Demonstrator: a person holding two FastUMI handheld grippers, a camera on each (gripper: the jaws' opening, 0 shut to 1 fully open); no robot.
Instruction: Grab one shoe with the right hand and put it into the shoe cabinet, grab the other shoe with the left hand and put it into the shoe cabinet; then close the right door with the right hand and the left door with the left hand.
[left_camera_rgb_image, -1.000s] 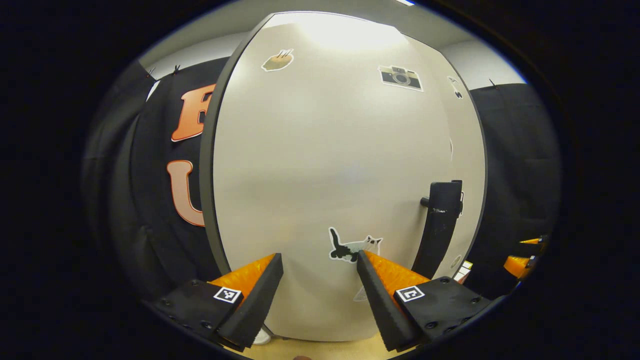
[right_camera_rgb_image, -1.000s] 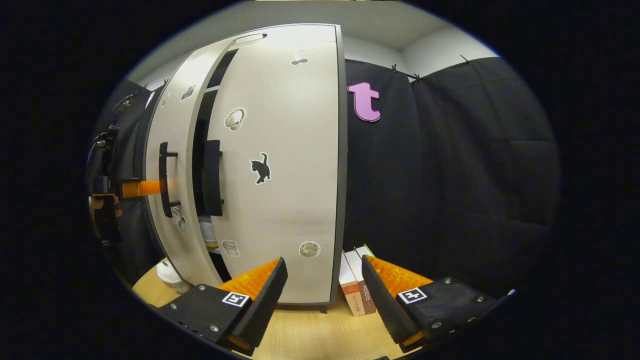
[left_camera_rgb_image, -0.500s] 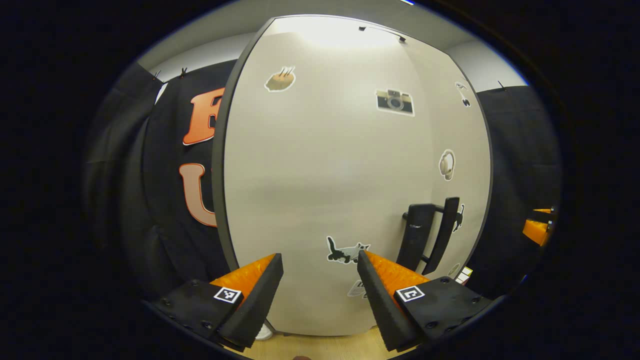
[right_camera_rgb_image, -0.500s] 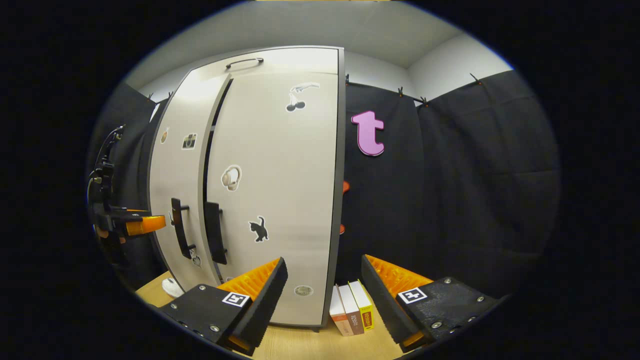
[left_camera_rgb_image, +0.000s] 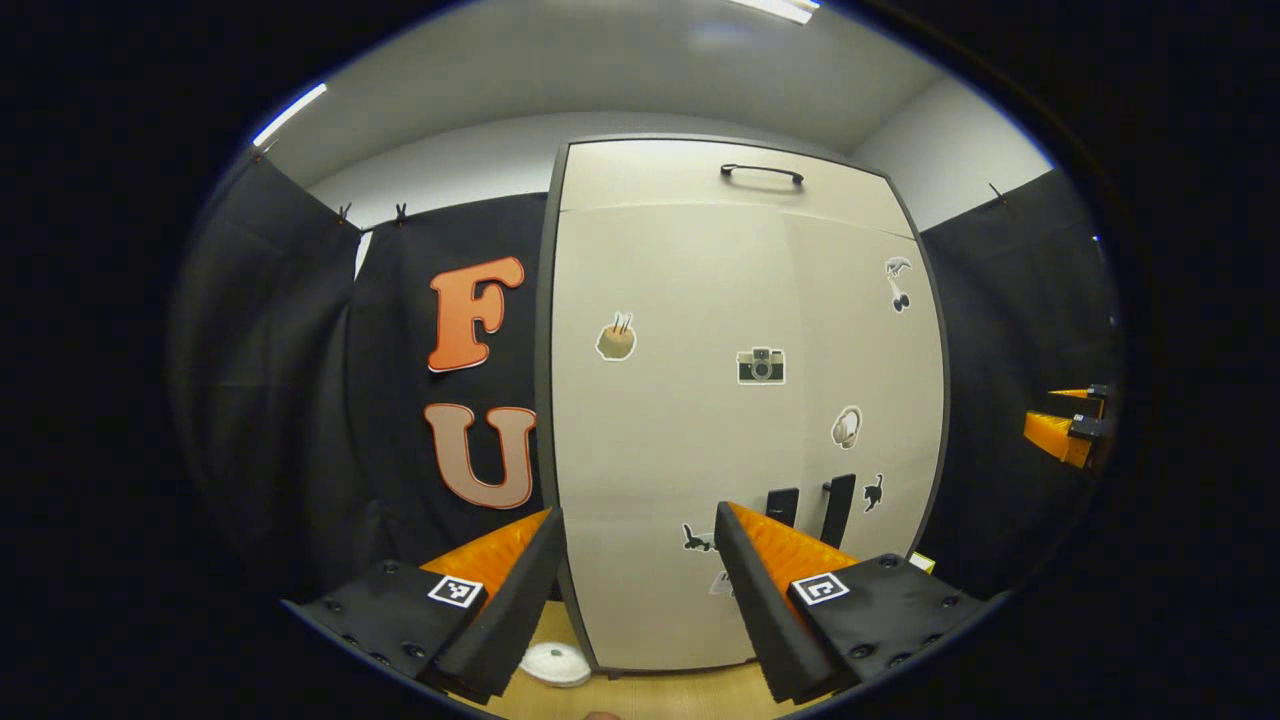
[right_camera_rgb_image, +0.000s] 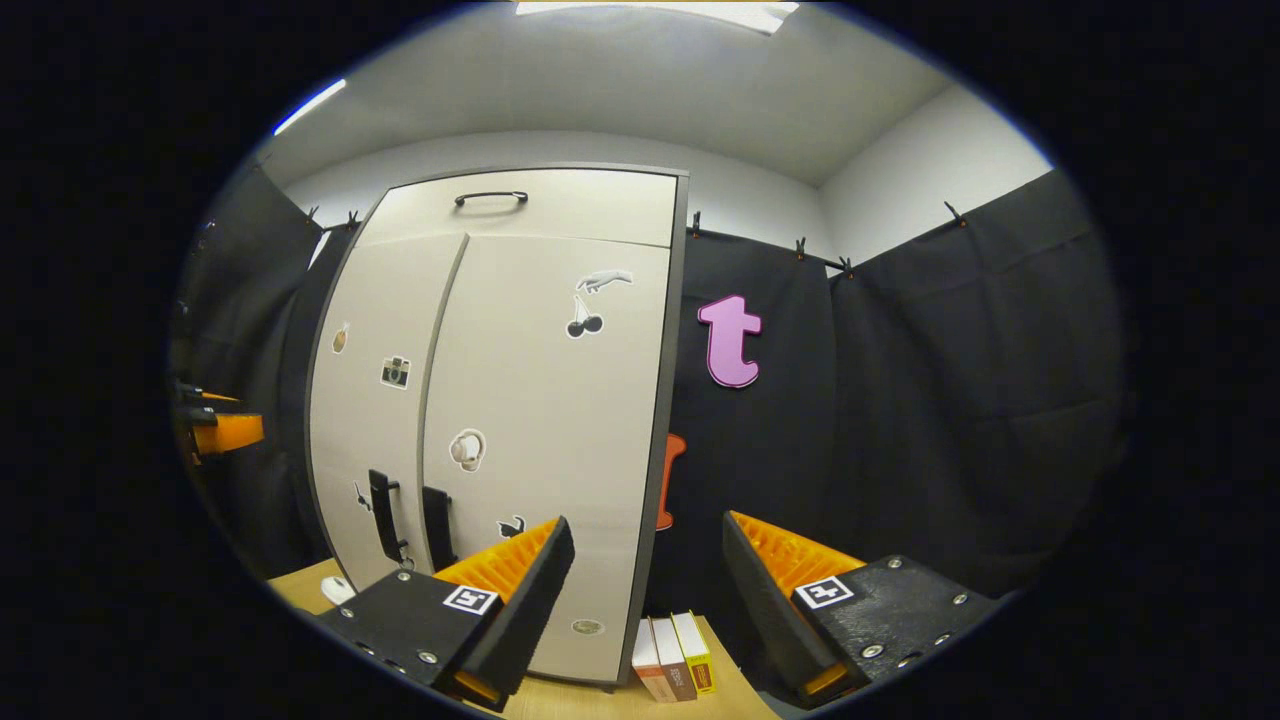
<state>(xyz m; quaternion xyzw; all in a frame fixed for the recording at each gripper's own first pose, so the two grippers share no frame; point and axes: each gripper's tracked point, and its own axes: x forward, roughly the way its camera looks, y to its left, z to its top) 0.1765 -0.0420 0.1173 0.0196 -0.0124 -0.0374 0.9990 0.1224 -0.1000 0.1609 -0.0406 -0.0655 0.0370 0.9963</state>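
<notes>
Cabinet (left_camera_rgb_image: 700, 450) interior hidden by flat, matte doors (right_camera_rgb_image: 540, 420), both shut. Left gripper (left_camera_rgb_image: 640, 600) and right gripper (right_camera_rgb_image: 648, 600) spread wide, nothing held.

The left gripper view rides on the left claw (left_camera_rgb_image: 640, 585) and looks straight at the front of the shoe cabinet (left_camera_rgb_image: 660, 470) from a little way off, low down, tilted up enough to catch the ceiling. The right gripper view rides on the right claw (right_camera_rgb_image: 648, 590) and faces the same cabinet (right_camera_rgb_image: 550, 430) from its right side, at an angle and at a similar distance (the books (right_camera_rgb_image: 672, 655) by the cabinet's right bottom corner lie between its fingers). Both views share the cabinet's two doors with their stickers and dark handles. Each view catches the other claw at its outer edge (left_camera_rgb_image: 1065, 430) (right_camera_rgb_image: 215, 425).
</notes>
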